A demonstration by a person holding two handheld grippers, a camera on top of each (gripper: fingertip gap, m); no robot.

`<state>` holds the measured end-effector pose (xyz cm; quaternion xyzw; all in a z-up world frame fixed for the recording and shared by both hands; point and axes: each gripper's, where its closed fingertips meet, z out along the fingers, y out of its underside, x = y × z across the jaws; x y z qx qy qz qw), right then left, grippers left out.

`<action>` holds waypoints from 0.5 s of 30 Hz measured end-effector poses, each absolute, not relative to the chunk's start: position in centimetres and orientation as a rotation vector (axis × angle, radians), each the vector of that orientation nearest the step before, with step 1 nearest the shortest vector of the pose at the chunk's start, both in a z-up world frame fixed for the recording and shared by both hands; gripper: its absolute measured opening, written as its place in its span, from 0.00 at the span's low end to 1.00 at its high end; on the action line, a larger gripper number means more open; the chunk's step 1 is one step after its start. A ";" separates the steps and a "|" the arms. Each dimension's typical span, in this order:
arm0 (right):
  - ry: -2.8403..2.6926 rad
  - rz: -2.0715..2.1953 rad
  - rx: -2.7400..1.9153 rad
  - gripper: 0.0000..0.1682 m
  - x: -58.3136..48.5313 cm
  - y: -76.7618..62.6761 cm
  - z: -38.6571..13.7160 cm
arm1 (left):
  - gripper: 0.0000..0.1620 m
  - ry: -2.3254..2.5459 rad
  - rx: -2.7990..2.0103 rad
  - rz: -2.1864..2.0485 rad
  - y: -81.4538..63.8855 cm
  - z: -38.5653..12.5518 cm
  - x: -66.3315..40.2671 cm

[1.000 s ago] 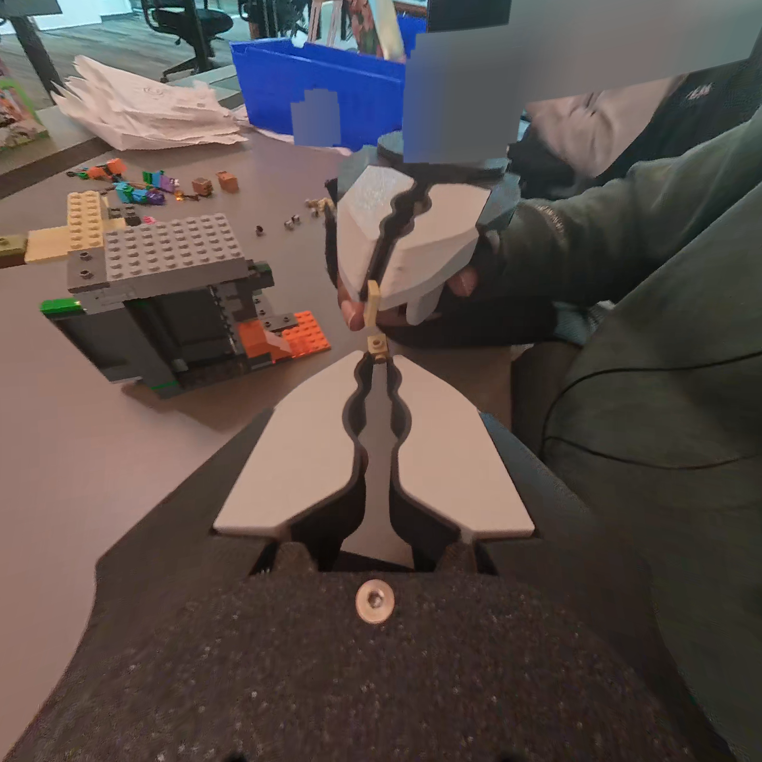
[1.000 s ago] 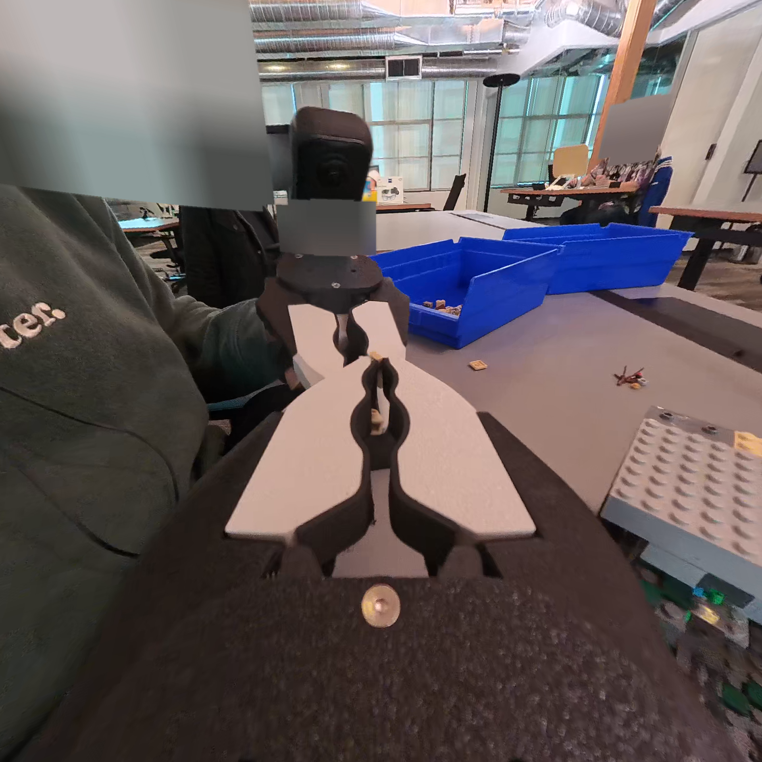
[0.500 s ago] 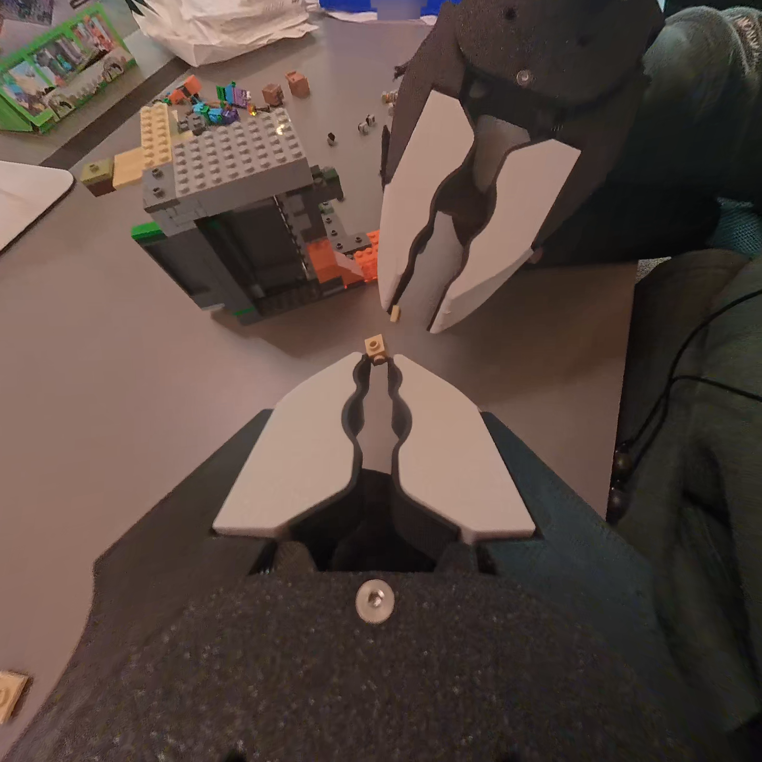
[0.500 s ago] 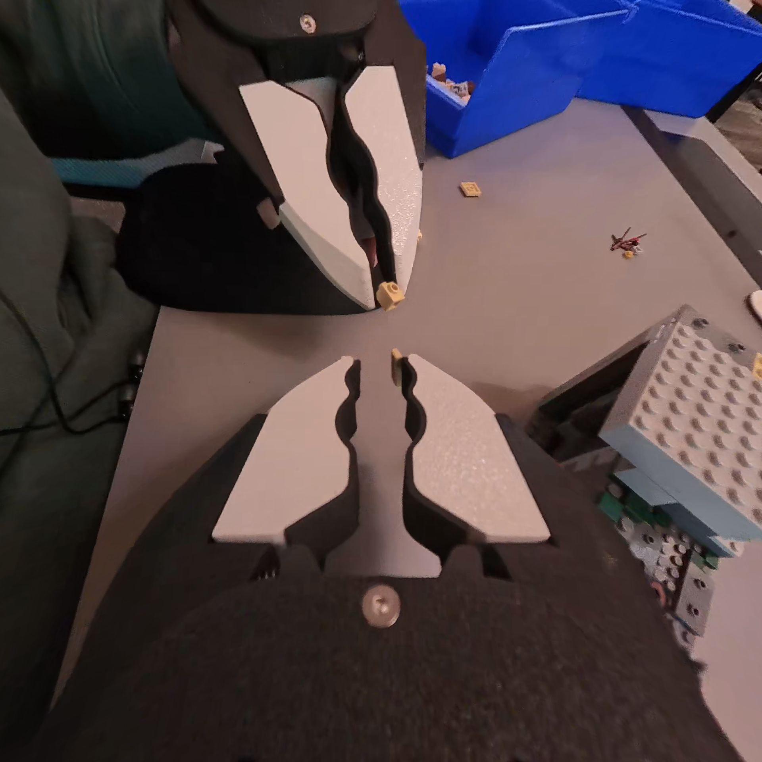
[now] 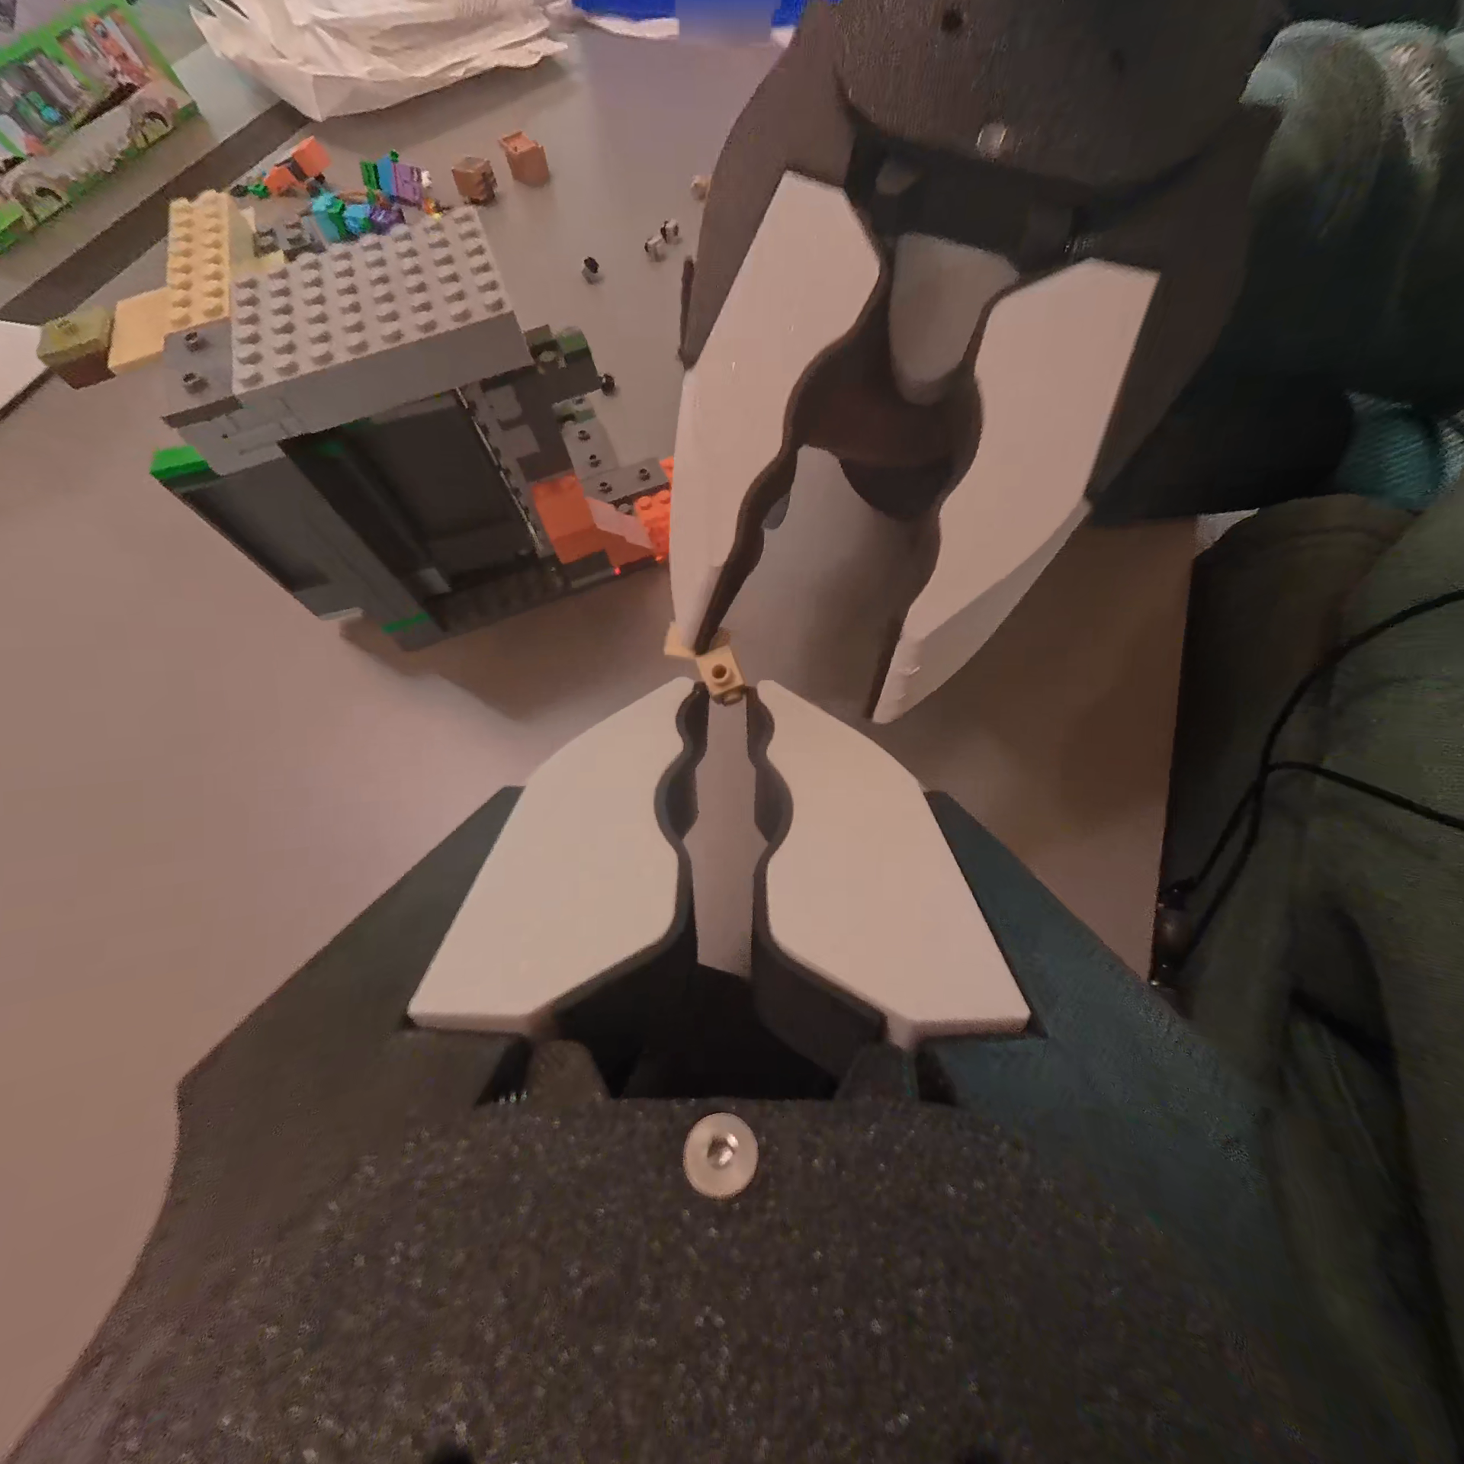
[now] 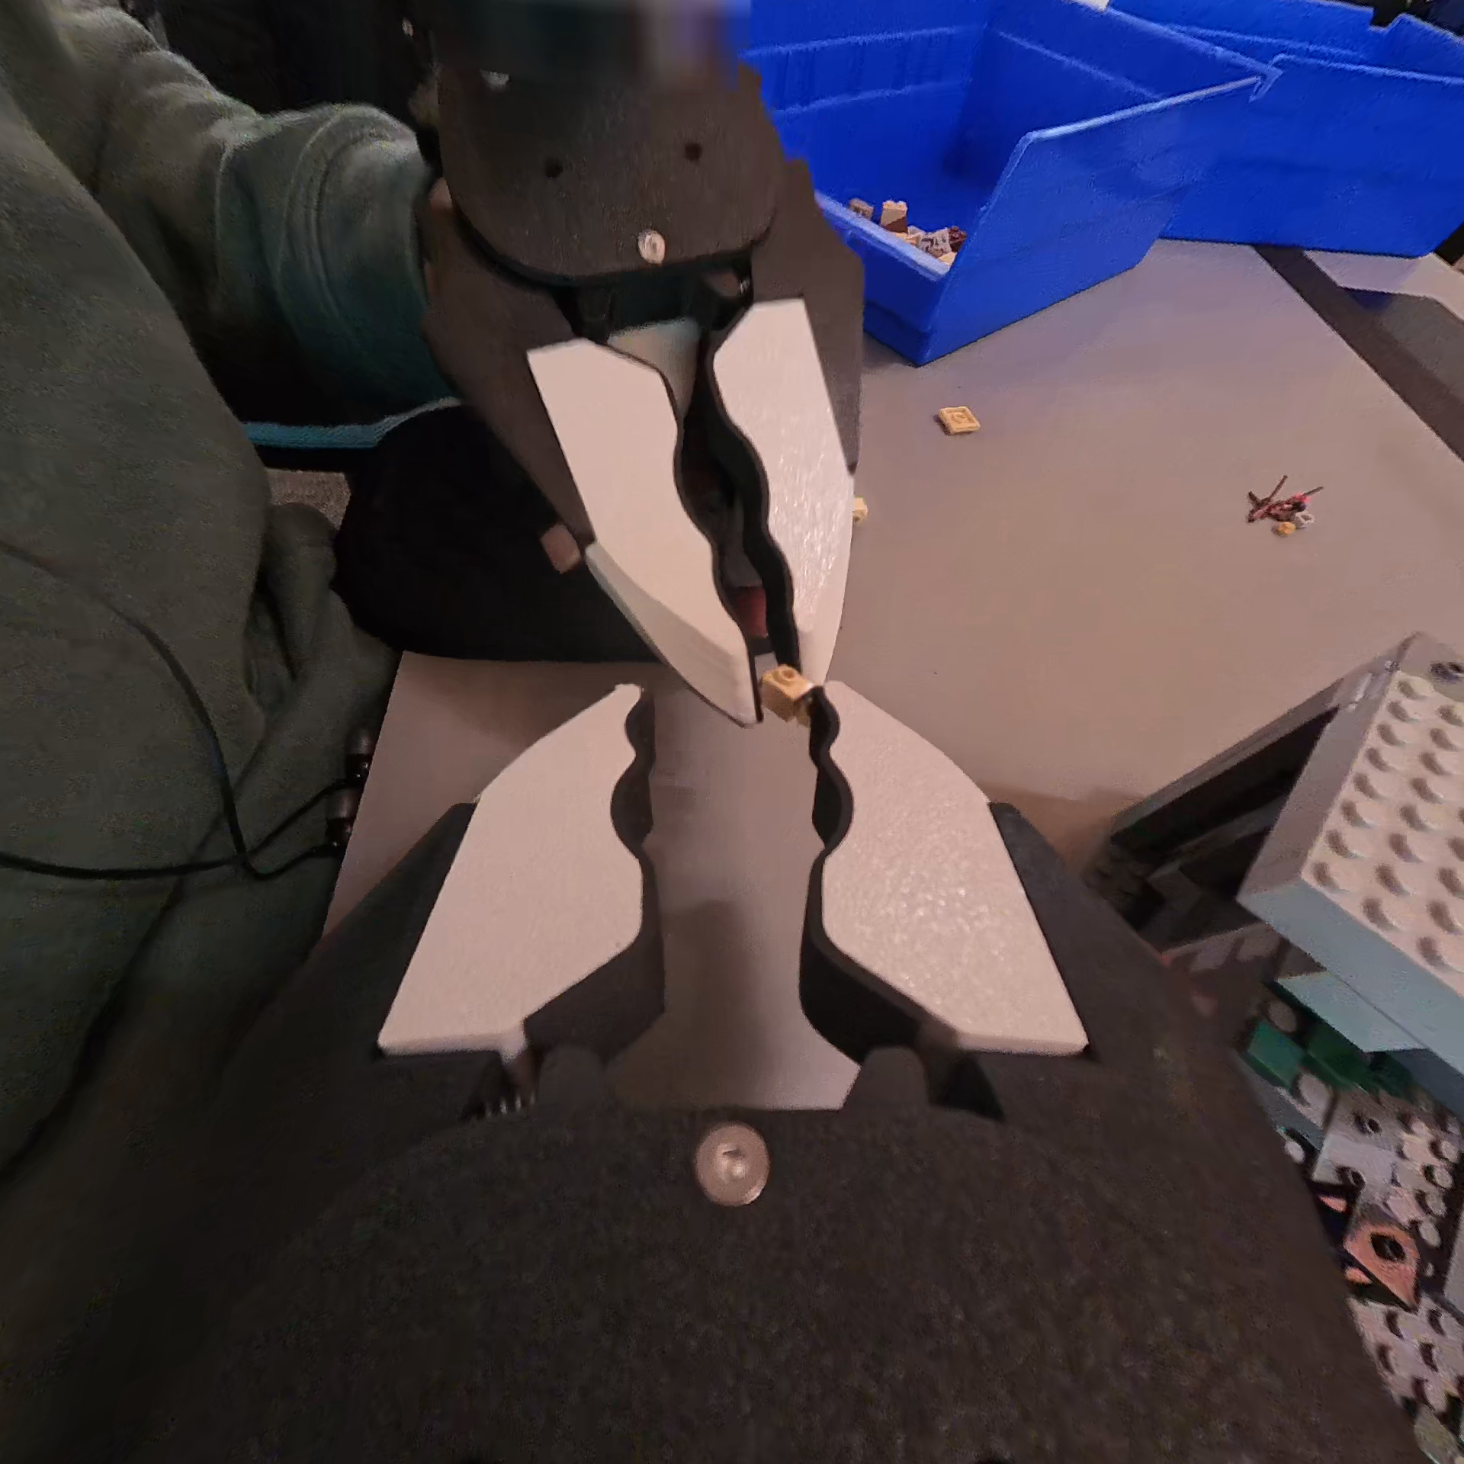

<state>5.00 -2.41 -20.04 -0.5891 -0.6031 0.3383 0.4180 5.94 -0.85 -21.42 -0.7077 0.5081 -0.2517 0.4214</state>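
My left gripper [image 5: 721,693] is shut on a small tan brick [image 5: 719,680] with a round hole in its face, pinched at the very fingertips above the grey table [image 5: 198,752]. My right gripper [image 6: 725,697] is open, with its fingers spread wide. One of its fingertips [image 5: 691,626] touches the tan brick, and a thin pale tan piece [image 5: 675,643] clings to that fingertip. In the right wrist view the left gripper [image 6: 780,673] comes down from above, and the tan brick [image 6: 784,693] in it rests against my right finger [image 6: 832,713].
A grey, black and orange brick building [image 5: 356,396] stands to the left and also shows in the right wrist view [image 6: 1347,832]. Loose coloured bricks [image 5: 356,190], white paper [image 5: 380,47], blue bins [image 6: 1030,158], a tan plate [image 6: 958,420] and a person's green sleeve [image 6: 158,396] surround it. Only a small space, under 4 cm, lies between the two pairs of fingers.
My right gripper went from shut on the thin tan piece to wide open, the piece staying on one finger. Both grippers tilted down over the table, and that finger met the brick in my left gripper.
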 end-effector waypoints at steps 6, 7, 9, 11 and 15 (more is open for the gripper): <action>-1.424 0.905 -1.452 0.23 5.4 -1.9 -18.5 | 0.05 1.266 -1.790 -0.600 -0.5 -21.6 5.7; -1.413 0.910 -1.450 0.23 5.5 -1.8 -18.3 | 0.05 1.262 -1.791 -0.596 -0.4 -21.6 5.6; -1.399 0.897 -1.452 0.23 5.8 -1.4 -18.2 | 0.05 1.250 -1.789 -0.580 -0.1 -21.4 5.3; -1.385 0.874 -1.453 0.23 6.2 -1.1 -18.1 | 0.05 1.236 -1.786 -0.545 0.3 -21.1 4.7; -1.345 0.815 -1.473 0.22 7.2 0.0 -18.0 | 0.05 1.160 -1.785 -0.405 2.2 -19.5 1.4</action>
